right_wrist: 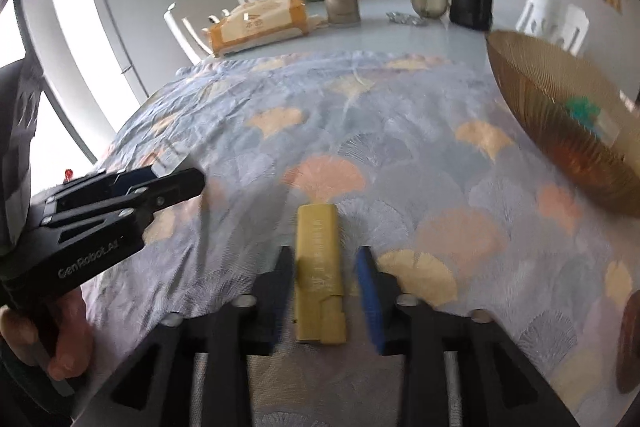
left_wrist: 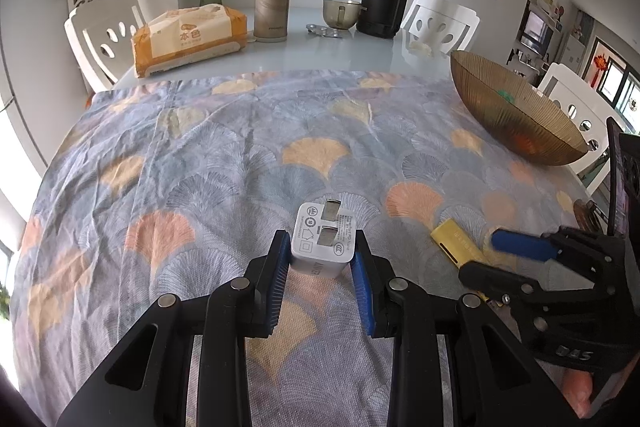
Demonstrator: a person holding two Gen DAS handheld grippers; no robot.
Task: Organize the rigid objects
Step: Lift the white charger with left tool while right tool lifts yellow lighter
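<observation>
A: Left-wrist view: left gripper (left_wrist: 322, 259) is closed down on the white charger (left_wrist: 325, 241), blue pads pressed on its two side faces, prongs pointing up and away; it sits over the patterned cloth (left_wrist: 200, 167), near centre.

B: Handling? It looks a small rigid plastic block, light, smooth-sided; probably slippery, so the flat opposite faces where the pads sit now seem the right hold; the folding prongs are best left alone.

A: Agreed. Right-wrist view: right gripper (right_wrist: 326, 291) stands partly open; the yellow stick (right_wrist: 320, 267) lies on the cloth between the pads, a gap showing on either side, so nothing is gripped.

B: Stick is long, thin, stiff, light by the look; take it across the narrow width near the middle, I'd judge; an end grip could let it swing.

A: Brown ribbed bowl (left_wrist: 516, 115) stands far right, well apart from both items; a likely destination, though that is only a guess.

B: Writing?

A: Charger face carries round certification marks and fine print, a maker's word on its near side too foreshortened to read surely; "GenRobot.AI" on the left tool in the right view; "本色" on the tissue pack (left_wrist: 188, 35), far left; stick lettering is blurred.
</observation>
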